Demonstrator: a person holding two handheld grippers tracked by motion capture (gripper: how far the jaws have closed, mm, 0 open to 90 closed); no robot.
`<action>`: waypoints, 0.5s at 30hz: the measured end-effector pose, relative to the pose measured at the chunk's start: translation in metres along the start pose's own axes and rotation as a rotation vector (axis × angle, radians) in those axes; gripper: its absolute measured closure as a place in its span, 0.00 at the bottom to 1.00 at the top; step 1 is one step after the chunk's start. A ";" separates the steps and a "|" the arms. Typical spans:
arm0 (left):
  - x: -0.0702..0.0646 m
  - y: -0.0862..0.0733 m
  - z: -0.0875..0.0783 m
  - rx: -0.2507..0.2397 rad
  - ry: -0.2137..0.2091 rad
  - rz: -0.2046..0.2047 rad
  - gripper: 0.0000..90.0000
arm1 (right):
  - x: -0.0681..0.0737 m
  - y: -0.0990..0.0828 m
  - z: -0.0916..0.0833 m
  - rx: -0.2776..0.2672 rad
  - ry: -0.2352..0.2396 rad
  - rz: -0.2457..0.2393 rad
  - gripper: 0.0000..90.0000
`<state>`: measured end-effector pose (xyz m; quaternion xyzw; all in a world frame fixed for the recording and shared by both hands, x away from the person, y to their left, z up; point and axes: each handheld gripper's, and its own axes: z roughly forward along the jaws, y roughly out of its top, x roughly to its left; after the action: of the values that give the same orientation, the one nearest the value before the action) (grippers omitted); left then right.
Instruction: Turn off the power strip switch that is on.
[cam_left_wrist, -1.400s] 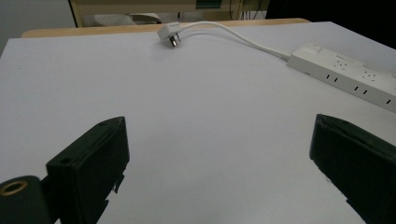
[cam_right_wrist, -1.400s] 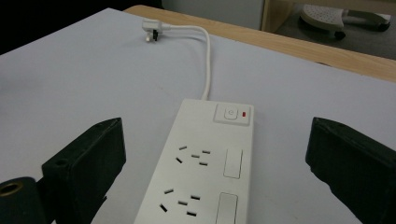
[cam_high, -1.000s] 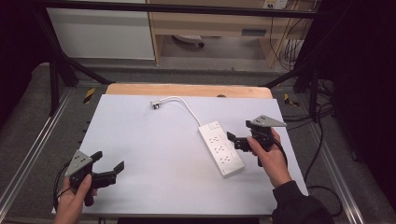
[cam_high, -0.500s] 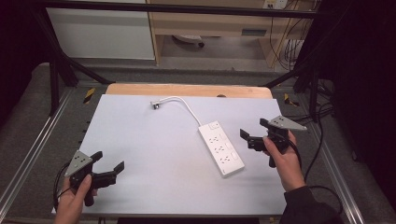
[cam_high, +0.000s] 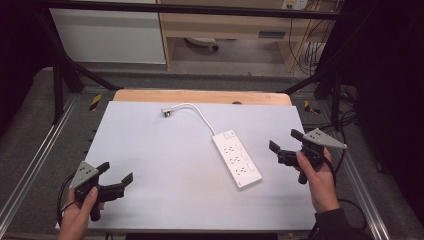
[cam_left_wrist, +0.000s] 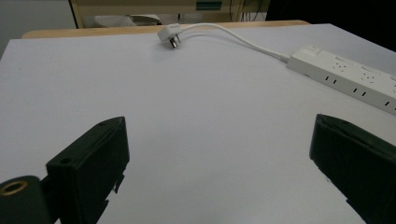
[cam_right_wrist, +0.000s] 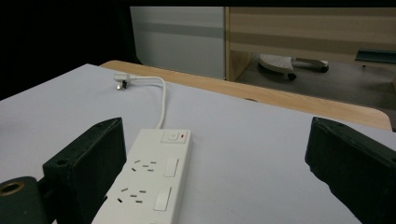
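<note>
Near edge of the counter (cam_high: 165, 150): left claw (cam_high: 116, 181) held low at the front left corner, jaws spread wide, nothing between them. Farther right, right claw (cam_high: 285, 148) likewise gaping and empty, just off the counter's right side. White strip (cam_high: 236, 159) lying flat and slantwise just left of the right claw, not touching it, well apart from the left one. Beyond, cord (cam_high: 197, 111) curving away to plug (cam_high: 166, 112) near the far edge.
</note>
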<state>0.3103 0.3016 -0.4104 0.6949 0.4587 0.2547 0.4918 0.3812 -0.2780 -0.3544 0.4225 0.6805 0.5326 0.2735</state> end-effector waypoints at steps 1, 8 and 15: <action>0.000 0.000 0.000 0.000 0.000 0.000 0.05 | -0.002 -0.001 -0.002 -0.003 -0.004 -0.002 0.06; 0.000 0.000 0.000 -0.003 0.000 -0.001 0.05 | -0.010 -0.015 -0.013 -0.019 -0.033 0.009 0.05; 0.000 0.000 0.000 -0.002 0.000 -0.001 0.05 | -0.018 -0.033 -0.019 -0.015 -0.064 0.014 0.05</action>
<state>0.3102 0.3015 -0.4106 0.6941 0.4589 0.2549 0.4926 0.3648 -0.3055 -0.3817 0.4419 0.6646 0.5257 0.2944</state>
